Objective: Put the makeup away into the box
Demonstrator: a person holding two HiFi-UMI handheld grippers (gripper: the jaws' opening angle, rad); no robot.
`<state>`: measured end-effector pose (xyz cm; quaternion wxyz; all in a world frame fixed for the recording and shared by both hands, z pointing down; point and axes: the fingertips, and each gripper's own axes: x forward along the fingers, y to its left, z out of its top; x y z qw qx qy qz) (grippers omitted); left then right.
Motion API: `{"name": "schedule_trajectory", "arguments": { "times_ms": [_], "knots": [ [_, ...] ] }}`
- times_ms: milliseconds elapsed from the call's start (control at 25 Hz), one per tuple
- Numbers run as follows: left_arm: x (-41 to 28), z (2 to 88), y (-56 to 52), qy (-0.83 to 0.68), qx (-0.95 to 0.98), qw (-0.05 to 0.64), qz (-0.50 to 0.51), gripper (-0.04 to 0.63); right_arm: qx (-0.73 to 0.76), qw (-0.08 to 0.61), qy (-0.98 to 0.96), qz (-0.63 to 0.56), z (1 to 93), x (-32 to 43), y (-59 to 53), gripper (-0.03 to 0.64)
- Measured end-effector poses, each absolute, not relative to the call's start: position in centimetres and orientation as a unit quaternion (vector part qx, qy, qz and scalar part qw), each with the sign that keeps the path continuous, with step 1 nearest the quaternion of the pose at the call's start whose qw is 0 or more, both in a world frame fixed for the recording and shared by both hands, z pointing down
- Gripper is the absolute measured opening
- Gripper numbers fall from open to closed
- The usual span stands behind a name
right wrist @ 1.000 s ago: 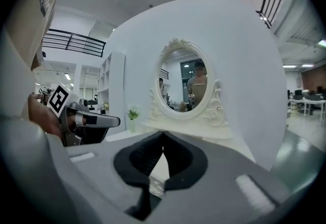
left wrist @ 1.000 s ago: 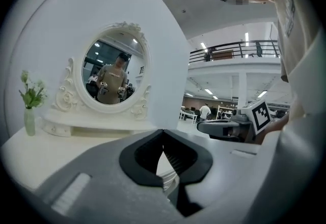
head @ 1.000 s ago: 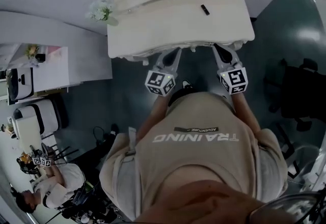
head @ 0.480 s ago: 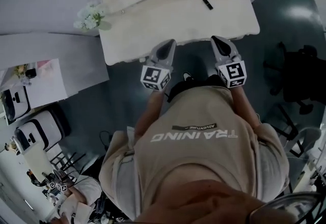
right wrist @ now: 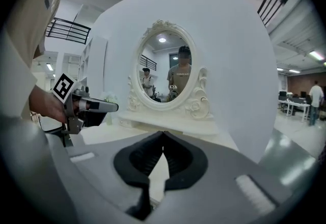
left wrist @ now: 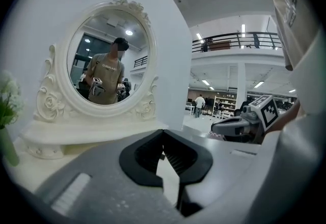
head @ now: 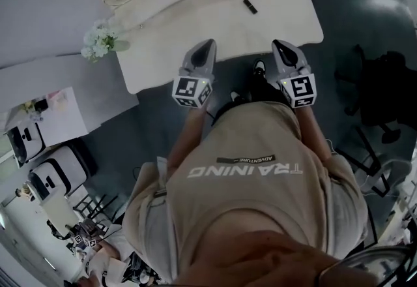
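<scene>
A small black makeup item (head: 249, 6) lies on the white dressing table (head: 195, 25), toward its right back. No box shows in any view. My left gripper (head: 207, 44) reaches just over the table's front edge, jaws shut and empty, tips meeting in the left gripper view (left wrist: 163, 131). The right gripper (head: 281, 44) hovers at the front edge, to the right, well short of the black item. It is shut too with nothing in it (right wrist: 163, 134). Each gripper shows in the other's view: the right gripper (left wrist: 239, 126), the left gripper (right wrist: 94, 107).
An oval mirror in a carved white frame (right wrist: 170, 73) stands at the table's back. White flowers (head: 98, 43) sit at the table's left corner. A black office chair (head: 384, 90) stands on the floor to the right, white furniture (head: 45, 122) to the left.
Both grippers have advanced toward the table; their tips now reach its front edge. The table has shifted left in the head view. Both stay shut.
</scene>
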<state>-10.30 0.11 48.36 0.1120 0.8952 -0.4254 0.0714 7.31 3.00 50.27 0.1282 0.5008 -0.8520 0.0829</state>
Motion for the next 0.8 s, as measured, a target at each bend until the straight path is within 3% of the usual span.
{"name": "schedule_trajectory", "arguments": {
  "times_ms": [240,800],
  "knots": [
    [-6.4,45.9,-5.9,-0.434,0.893,0.08,0.088,0.008,0.49,0.1,-0.863,0.073,50.6,11.1,-4.2,0.003],
    [-4.9,48.5,-11.8,-0.516,0.842,0.133,0.084,0.006,0.392,0.119,-0.907,0.102,54.2,11.5,-14.1,0.003]
  ]
}}
